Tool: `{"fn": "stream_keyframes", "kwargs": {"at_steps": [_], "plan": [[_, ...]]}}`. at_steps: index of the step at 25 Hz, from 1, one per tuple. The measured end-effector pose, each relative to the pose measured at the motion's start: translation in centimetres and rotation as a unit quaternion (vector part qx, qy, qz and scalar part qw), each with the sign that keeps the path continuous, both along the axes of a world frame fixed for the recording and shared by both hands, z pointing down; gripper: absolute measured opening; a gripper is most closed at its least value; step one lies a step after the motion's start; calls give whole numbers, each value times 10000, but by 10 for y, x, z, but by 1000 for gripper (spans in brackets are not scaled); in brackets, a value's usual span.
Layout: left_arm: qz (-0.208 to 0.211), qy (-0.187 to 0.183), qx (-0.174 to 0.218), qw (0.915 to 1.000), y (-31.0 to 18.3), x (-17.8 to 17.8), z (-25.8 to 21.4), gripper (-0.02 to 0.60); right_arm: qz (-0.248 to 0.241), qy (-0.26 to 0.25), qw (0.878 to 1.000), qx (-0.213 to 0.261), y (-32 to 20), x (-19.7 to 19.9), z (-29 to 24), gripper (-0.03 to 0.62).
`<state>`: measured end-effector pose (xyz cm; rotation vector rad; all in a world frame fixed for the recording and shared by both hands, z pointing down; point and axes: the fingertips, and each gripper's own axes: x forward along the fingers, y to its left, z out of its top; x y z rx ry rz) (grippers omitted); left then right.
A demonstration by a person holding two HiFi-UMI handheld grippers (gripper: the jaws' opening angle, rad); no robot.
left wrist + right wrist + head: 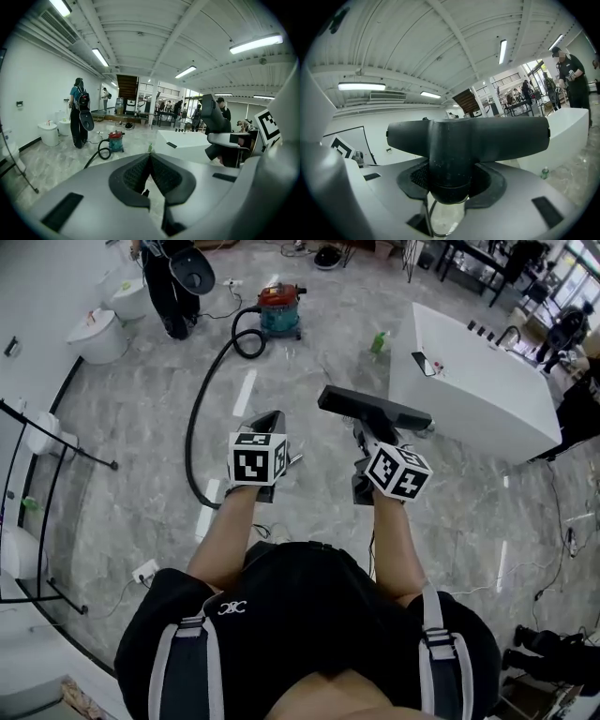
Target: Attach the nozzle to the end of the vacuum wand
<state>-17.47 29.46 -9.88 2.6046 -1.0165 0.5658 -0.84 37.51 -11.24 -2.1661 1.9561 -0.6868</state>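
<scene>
A black T-shaped floor nozzle (373, 412) is clamped by its neck in my right gripper (367, 439), its wide head lying crosswise above the jaws. In the right gripper view the nozzle (464, 136) fills the middle, and the right gripper (450, 180) has both pads pressed on its round neck. Just left of the nozzle, my left gripper (272, 426) is shut with nothing between its jaws; its pads (140, 173) meet in the left gripper view. A red vacuum (279, 307) stands far ahead. Its black hose (194, 418) curves back toward my left forearm. I cannot make out the wand.
A white counter (478, 381) stands at the right, a green bottle (379, 341) on the floor beside it. A person (173, 277) stands at the far left near white bins (98, 334). A black rack (47, 512) lines the left wall. A power strip (145, 570) lies near my feet.
</scene>
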Motion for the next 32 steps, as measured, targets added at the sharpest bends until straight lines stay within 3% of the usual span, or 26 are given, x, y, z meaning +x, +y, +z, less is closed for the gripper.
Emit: {"fn": "stream_keyframes", "kwargs": {"at_steps": [6, 20, 26, 32], "plan": [[70, 4, -216, 9997, -85, -23, 16, 11, 84, -148, 9999, 6, -86, -20, 5, 175], [86, -211, -482, 9986, -177, -25, 58, 11, 61, -347, 9991, -219, -184, -15, 43, 175], [-55, -562, -326, 9979, -222, -3, 74, 11, -334, -716, 9969, -56, -250, 10, 44, 175], [-319, -779, -273, 9961, -275, 34, 75, 11, -797, -639, 9948, -39, -319, 46, 41, 175]]}}
